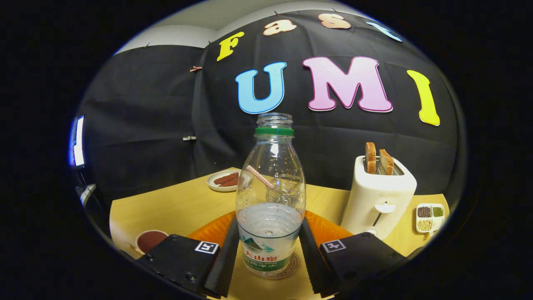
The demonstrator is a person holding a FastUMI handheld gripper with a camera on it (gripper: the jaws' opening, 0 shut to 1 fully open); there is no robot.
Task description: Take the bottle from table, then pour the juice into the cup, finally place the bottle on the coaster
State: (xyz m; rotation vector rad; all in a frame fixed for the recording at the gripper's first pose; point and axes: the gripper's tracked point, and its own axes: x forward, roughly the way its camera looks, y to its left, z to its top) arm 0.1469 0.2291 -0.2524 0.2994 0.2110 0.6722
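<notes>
We're looking into a staged booth dressed as a breakfast corner, not a lived-in kitchen: black cloth wall [145,125] pinned up with clips, a pale wooden desk [179,208] in front of it. On the desk we've got a white toaster [377,200] with two slices standing in it, a plate [222,181] of what may be dark biscuits, and a small divided dish [430,217] of grains.

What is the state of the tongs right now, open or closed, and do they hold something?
Tongs: closed on the bottle, one finger pressing each side of its lower body; the bottle stands upright on the coaster.
</notes>
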